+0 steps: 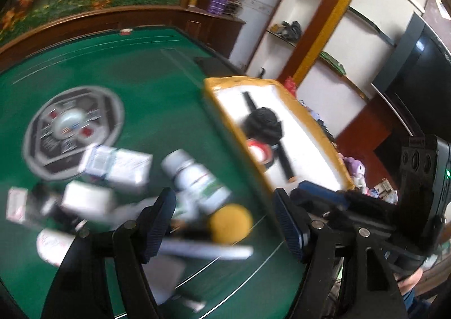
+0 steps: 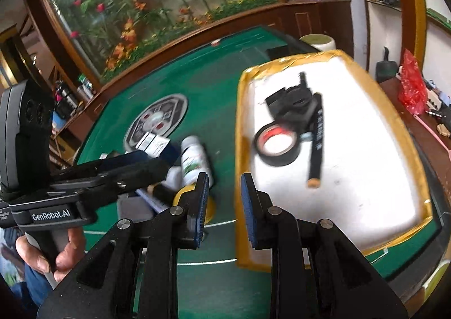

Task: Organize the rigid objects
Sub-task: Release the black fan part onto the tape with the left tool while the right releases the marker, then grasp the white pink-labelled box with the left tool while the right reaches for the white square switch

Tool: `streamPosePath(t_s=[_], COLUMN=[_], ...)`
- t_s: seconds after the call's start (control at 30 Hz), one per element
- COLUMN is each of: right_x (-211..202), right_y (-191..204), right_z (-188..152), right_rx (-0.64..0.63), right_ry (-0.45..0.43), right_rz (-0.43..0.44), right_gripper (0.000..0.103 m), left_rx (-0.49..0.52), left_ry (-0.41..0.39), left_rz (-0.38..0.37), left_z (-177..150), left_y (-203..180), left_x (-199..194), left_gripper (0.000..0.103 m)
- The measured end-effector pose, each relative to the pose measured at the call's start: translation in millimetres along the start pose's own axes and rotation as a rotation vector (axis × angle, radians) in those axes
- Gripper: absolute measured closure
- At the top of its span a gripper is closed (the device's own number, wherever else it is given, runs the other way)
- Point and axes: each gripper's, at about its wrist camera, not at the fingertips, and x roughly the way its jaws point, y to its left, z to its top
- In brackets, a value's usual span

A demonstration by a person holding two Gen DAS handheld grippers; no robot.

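The shallow white tray with yellow taped rim (image 2: 332, 155) sits on the green felt table (image 2: 214, 99), and in it lie a black roll of tape with a red core (image 2: 277, 147), a long black stick (image 2: 317, 141) and a blocky black plastic part (image 2: 293, 104), all touching or overlapping. The right gripper (image 2: 224, 206) hovers over the tray's near left rim, its blue-padded fingers a little apart with nothing between them.

Left of the tray on the felt lies a blurred heap: a white plastic bottle with green label (image 1: 197, 180), small white cardboard boxes (image 1: 118, 166) and a round yellow object (image 1: 229, 223). The left gripper (image 1: 225, 223) hangs above this heap with jaws spread wide; the yellow object shows in the gap, the bottle just beyond, neither pinched. The tray stands to its right.
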Motion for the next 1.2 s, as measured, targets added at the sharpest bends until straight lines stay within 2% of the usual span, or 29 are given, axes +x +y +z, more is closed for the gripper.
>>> streamPosePath(t_s=[0.27, 0.37, 0.47, 0.57, 0.63, 0.73, 0.8, 0.87, 0.9, 0.93, 0.97, 1.0, 1.03, 1.1, 1.13, 1.2], right_x=[18.8, 25.6, 31.9, 35.2, 35.3, 34.4, 33.8, 33.6, 33.8, 33.7, 33.4, 33.8, 35.0, 37.5, 39.8, 46.6], right_y=[28.9, 35.7, 39.9, 43.6, 45.1, 45.2, 46.7, 50.6, 52.4, 56.1, 59.9, 64.6, 69.8, 79.0, 84.0, 93.2], right_z=[-16.3, -21.0, -22.8, -25.0, -26.3, -27.6, -28.2, -28.7, -28.7, -29.5, -30.1, -31.4, -32.8, -35.2, -37.0, -39.7], right_rx=[-0.061, -0.075, -0.077, -0.081, -0.087, -0.086, -0.089, -0.103, -0.11, -0.12, -0.127, -0.131, -0.132, -0.136, -0.141, -0.163], right_ry=[0.068, 0.089, 0.103, 0.112, 0.114, 0.115, 0.115, 0.117, 0.119, 0.122, 0.126, 0.135, 0.148, 0.157, 0.154, 0.144], right_rz=[0.022, 0.03, 0.039, 0.043, 0.043, 0.047, 0.049, 0.062, 0.069, 0.085, 0.115, 0.155, 0.203, 0.27, 0.279, 0.247], right_gripper=[0.08, 0.08, 0.08, 0.08, 0.08, 0.08, 0.08, 0.08, 0.08, 0.08, 0.08, 0.08, 0.078, 0.056, 0.04, 0.038], left_rx=[-0.14, -0.204, -0.284, -0.322, -0.298, -0.243, -0.205, -0.196, -0.203, -0.211, -0.208, -0.193, -0.183, -0.17, -0.173, -0.179], left_ry=[-0.089, -0.126, -0.098, -0.071, -0.052, -0.008, 0.002, 0.008, 0.015, 0.025, 0.031, 0.019, 0.02, 0.013, 0.01, 0.006], left_rz=[0.117, 0.203, 0.258, 0.265, 0.256, 0.292, 0.347, 0.352, 0.354, 0.369, 0.39, 0.414, 0.429, 0.427, 0.423, 0.409], left_z=[-24.2, -29.8, -32.6, -30.9, -28.8, -21.3, -16.1, -12.9, -12.0, -11.9, -13.1, -13.9, -15.3, -18.4, -19.1, -20.6], left_y=[86.4, 120.3, 155.4, 174.7, 176.2, 168.9, 167.1, 171.0, 175.4, 180.5, 184.0, 183.5, 182.8, 182.4, 183.2, 185.2], left_x=[-58.4, -73.5, -70.9, -60.7, -52.4, -35.2, -25.6, -18.1, -14.3, -11.8, -10.7, -11.7, -12.4, -15.9, -16.9, -20.2], left_gripper=[0.03, 0.024, 0.024, 0.024, 0.024, 0.024, 0.024, 0.024, 0.026, 0.037, 0.042, 0.052, 0.058, 0.066, 0.066, 0.066])
